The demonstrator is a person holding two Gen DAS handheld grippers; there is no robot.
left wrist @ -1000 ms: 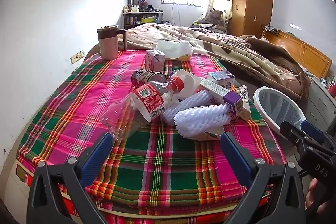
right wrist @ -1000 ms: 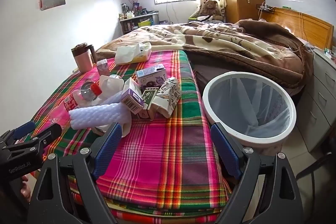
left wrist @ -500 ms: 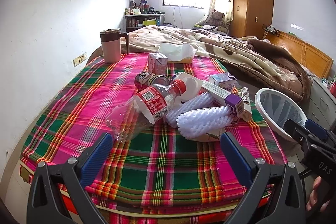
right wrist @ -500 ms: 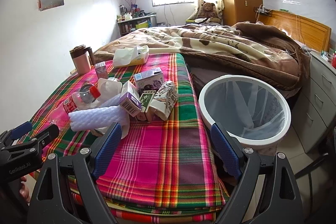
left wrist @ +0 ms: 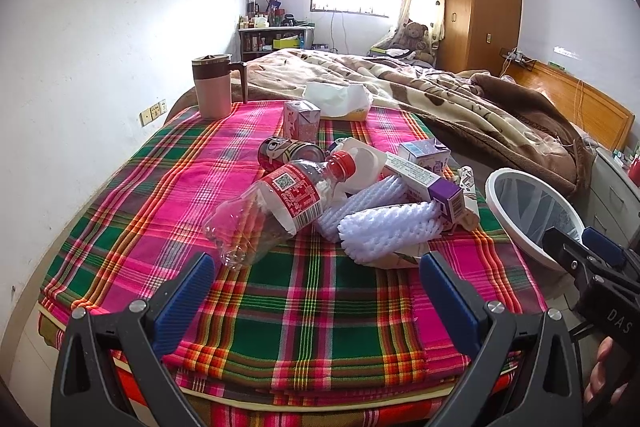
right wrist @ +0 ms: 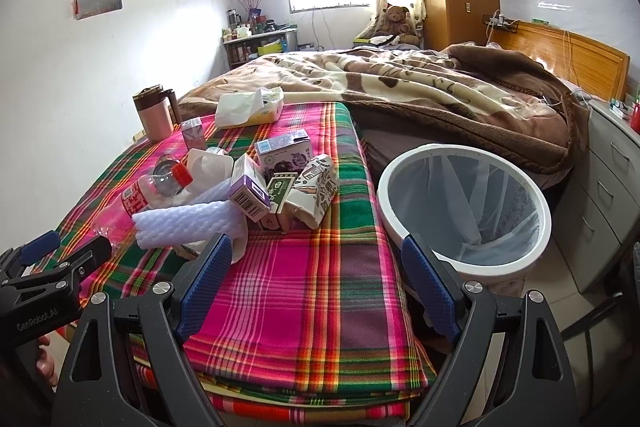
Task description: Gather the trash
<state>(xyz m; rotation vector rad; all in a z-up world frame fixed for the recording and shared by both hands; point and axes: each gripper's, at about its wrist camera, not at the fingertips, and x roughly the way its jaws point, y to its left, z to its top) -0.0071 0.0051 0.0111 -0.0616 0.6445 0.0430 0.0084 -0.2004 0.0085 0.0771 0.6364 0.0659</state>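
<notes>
A heap of trash lies on the plaid cloth [left wrist: 304, 303]: a crushed clear bottle [left wrist: 276, 211] with a red cap, white foam netting [left wrist: 390, 231], a red can [left wrist: 288, 151], a white jug [left wrist: 362, 163], purple cartons [left wrist: 430, 183] and a pink carton [left wrist: 301, 119]. From the right wrist, the foam netting [right wrist: 188, 223], a purple carton [right wrist: 248, 193] and a patterned carton [right wrist: 314, 187] lie left of a white bin [right wrist: 464, 211] with a clear liner. My left gripper [left wrist: 318, 287] is open, short of the bottle. My right gripper [right wrist: 316, 267] is open over bare cloth.
A pink mug [left wrist: 213, 87] and a tissue pack [left wrist: 338, 99] stand at the cloth's far edge. Beyond lies a brown blanket [left wrist: 460, 107] on the bed. A grey drawer unit [right wrist: 600, 195] stands right of the bin. A white wall runs along the left.
Both grippers have drawn back and risen slightly, so the trash heap and bin sit a little farther off. Both stay open; nothing on the cloth has moved.
</notes>
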